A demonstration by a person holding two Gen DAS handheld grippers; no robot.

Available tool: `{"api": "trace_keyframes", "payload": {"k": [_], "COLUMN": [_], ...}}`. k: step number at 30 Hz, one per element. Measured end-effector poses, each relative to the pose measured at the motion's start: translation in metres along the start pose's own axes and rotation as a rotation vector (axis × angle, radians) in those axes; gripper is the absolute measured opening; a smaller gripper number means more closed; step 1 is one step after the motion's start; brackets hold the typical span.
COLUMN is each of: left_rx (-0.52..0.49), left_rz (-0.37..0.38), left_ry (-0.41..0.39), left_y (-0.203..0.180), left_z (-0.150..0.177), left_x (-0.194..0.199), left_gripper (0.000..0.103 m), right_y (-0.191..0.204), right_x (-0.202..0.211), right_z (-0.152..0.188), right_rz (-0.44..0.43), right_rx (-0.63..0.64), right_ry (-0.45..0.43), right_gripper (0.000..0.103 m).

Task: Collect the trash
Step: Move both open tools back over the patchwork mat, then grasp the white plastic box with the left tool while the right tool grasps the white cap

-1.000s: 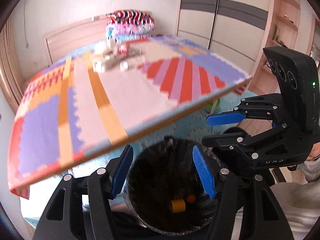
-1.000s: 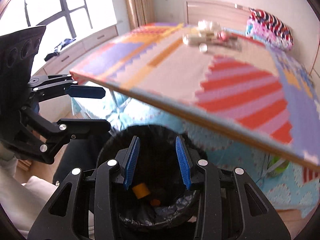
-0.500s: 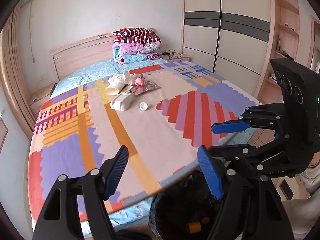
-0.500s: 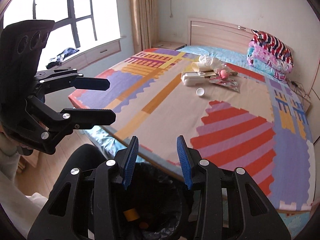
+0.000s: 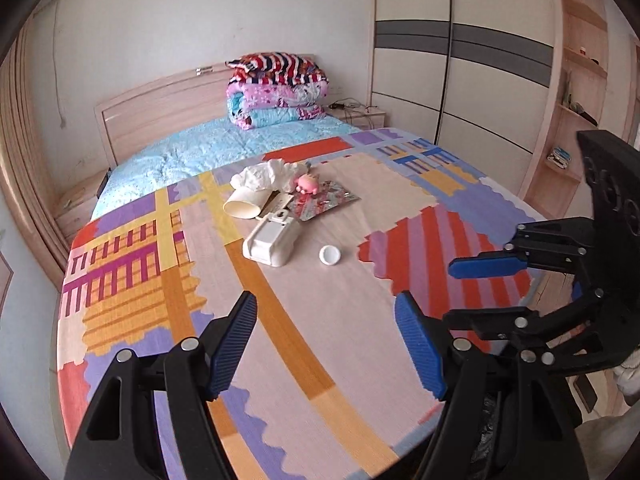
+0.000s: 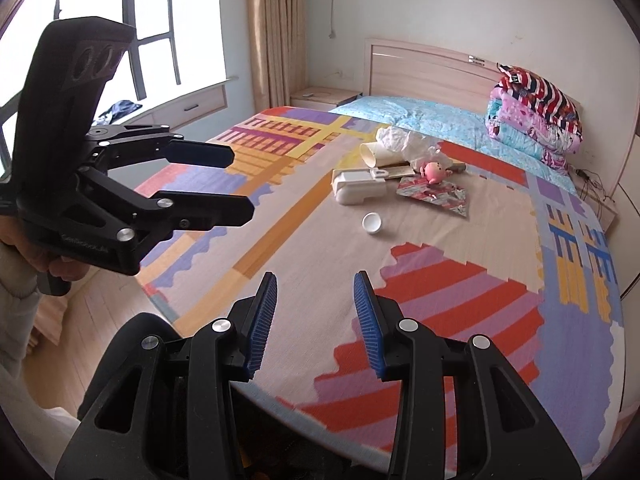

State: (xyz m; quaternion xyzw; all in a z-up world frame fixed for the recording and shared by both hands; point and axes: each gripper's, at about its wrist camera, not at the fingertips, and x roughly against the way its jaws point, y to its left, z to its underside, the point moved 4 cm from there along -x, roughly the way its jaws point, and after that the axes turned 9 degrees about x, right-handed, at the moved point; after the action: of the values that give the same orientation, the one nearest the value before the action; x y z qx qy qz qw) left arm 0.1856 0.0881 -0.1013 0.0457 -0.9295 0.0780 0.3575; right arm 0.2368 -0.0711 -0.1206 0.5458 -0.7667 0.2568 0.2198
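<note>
Since a second ago both grippers have lifted away from the black-lined bin, which has all but dropped out of view below them, and now look out across the patchwork mat (image 5: 336, 320) on the bed. The left gripper (image 5: 326, 344) has its jaws spread wide with nothing between them; the right gripper (image 6: 315, 322), seen on the right of the left wrist view, is parted more narrowly and is likewise empty. The remaining trash lies in a cluster well ahead of both, toward the head of the bed: from the left, a tipped paper cup (image 5: 245, 205), crumpled white tissue (image 5: 266, 175) behind it, a white plastic container (image 5: 272, 242) in front, then a loose white cap (image 5: 330, 256) just beside that, a small pink toy (image 5: 307, 184) and a shiny wrapper (image 5: 328, 200) under it. This looks like the reach for the next piece. The cap is nearest; taking it calls for carrying a gripper forward and down over it.
</note>
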Motion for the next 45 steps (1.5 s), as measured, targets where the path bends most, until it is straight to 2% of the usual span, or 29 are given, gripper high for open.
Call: {"api": "trace_keyframes", "payload": {"k": [3,11,17,22,27,34,36,37,38,39,45], "left_rx": [0.008,0.007,-0.045,-0.026,-0.024,-0.048,-0.055,-0.059,-0.060,-0.060,-0.067], "left_rz": [-0.022,-0.021,-0.030,-0.039,-0.015,-0.003,-0.005,-0.009,-0.006,-0.009,-0.003], "left_ry": [0.033,0.078,0.117,0.150,0.172,0.157,0.152,0.150,0.145,0.142,0.122], "left_y": [0.013,0.034,0.042,0.056,0.064,0.066,0.066,0.065,0.064,0.064,0.058], "left_z": [-0.007,-0.024,-0.038,-0.044,-0.045,-0.045,-0.046,-0.047,-0.048,-0.049,-0.049], "left_x": [-0.021,-0.073,-0.109,-0.133,-0.147,-0.152,-0.153,-0.154,-0.153,-0.153,-0.144], "left_gripper": [0.069,0.069,0.069,0.069,0.069,0.069,0.069,0.063,0.058,0.054,0.054], "right_y": [-0.006,-0.020,-0.028,-0.034,-0.036,-0.038,-0.040,-0.041,-0.041,-0.042,-0.042], "right_x": [-0.010,-0.035,-0.062,-0.082,-0.093,-0.102,-0.107,-0.108,-0.108,-0.107,-0.104], "right_z": [-0.005,-0.022,-0.028,-0.028,-0.027,-0.025,-0.024,-0.024,-0.025,-0.024,-0.023], "right_rz": [0.019,0.082,0.068,0.033,0.041,0.043,0.054,0.054,0.051,0.053,0.056], "right_rx": [0.010,0.033,0.036,0.006,0.003,-0.027,-0.038,-0.042,-0.047,-0.048,-0.049], "right_ry": [0.011,0.019,0.055,0.083,0.108,0.129,0.142,0.148,0.143,0.145,0.133], "right_gripper": [0.040,0.044,0.044,0.044,0.044,0.044,0.033,0.024,0.020,0.020,0.020]}}
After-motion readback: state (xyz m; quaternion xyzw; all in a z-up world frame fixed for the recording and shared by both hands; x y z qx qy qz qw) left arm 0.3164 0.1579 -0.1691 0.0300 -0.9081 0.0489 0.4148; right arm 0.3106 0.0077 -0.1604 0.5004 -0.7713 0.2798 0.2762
